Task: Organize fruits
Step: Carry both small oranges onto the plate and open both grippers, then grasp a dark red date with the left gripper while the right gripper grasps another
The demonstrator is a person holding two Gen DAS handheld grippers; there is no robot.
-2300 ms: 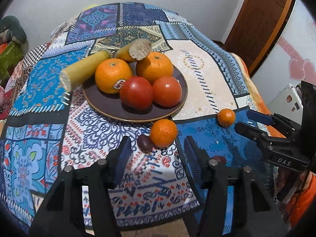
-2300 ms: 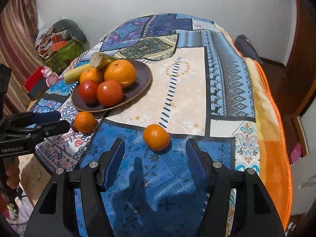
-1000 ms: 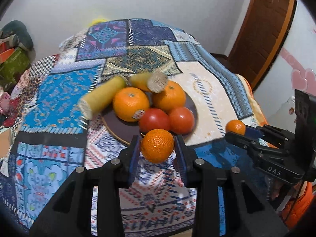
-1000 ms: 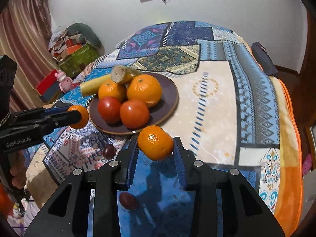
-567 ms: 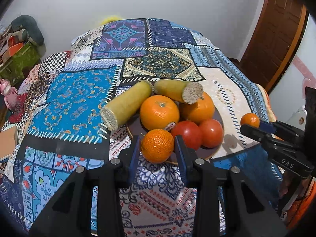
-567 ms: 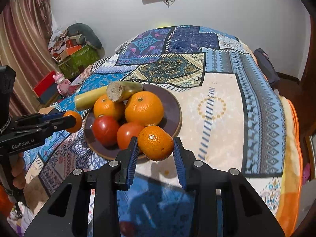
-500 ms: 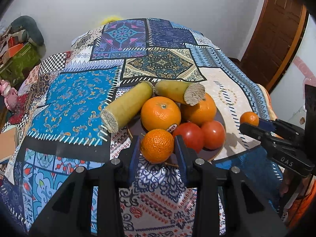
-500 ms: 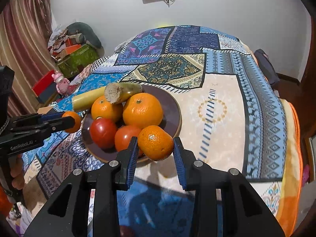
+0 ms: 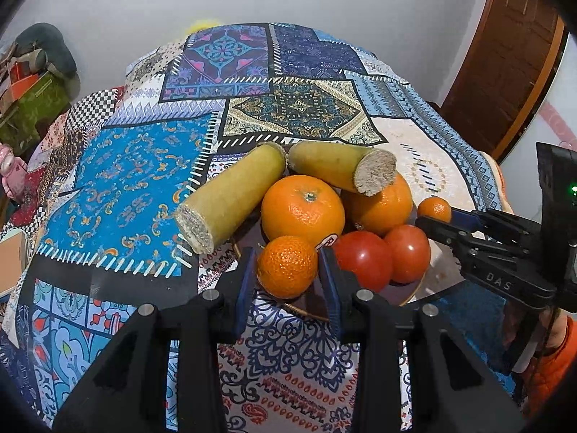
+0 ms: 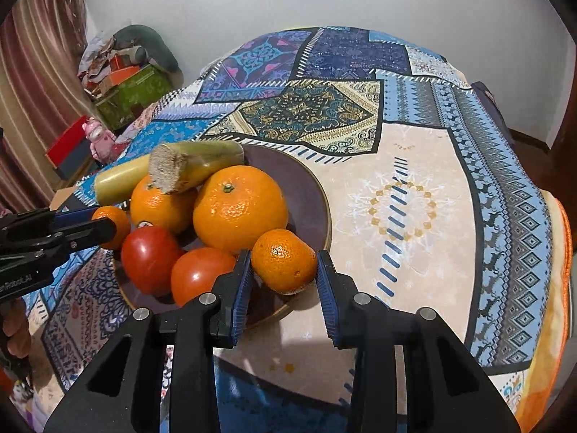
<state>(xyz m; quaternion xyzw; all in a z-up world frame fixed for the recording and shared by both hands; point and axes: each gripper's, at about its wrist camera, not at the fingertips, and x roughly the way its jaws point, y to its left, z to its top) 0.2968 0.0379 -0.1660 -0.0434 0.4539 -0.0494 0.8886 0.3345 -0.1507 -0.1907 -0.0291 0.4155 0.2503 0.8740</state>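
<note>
Judged the two mandarins light, round and soft-skinned: firm enough for a pinch across the widest part, apt to roll once released, apt to bruise under a hard squeeze. Waxy, dimpled peel, so a centred hold looked wiser than one near the ends.

Left gripper (image 9: 286, 270) was closed partway on the left mandarin (image 9: 287, 266), blue pads pressed against its flanks at 9 and 3 o'clock. Fruit sat between the fingertips, hung over the near rim of the dark plate (image 9: 407, 297), at 6 o'clock from the big stickered orange (image 9: 303, 209) and at 9 o'clock from the two tomatoes (image 9: 362, 259).

Right gripper (image 10: 285, 274) was likewise closed partway on the right mandarin (image 10: 283, 261), gripped across its middle. Hovered over the plate's bare near-right part (image 10: 310, 202), at 5 o'clock from the large orange (image 10: 239, 207) and at 3 o'clock from the nearer tomato (image 10: 202, 274).

Two cut sugarcane pieces (image 9: 230, 198) lay across the far-left of the pile, one resting on top of the oranges. Little free room left on the plate; could not tell whether either mandarin touched the plate.
</note>
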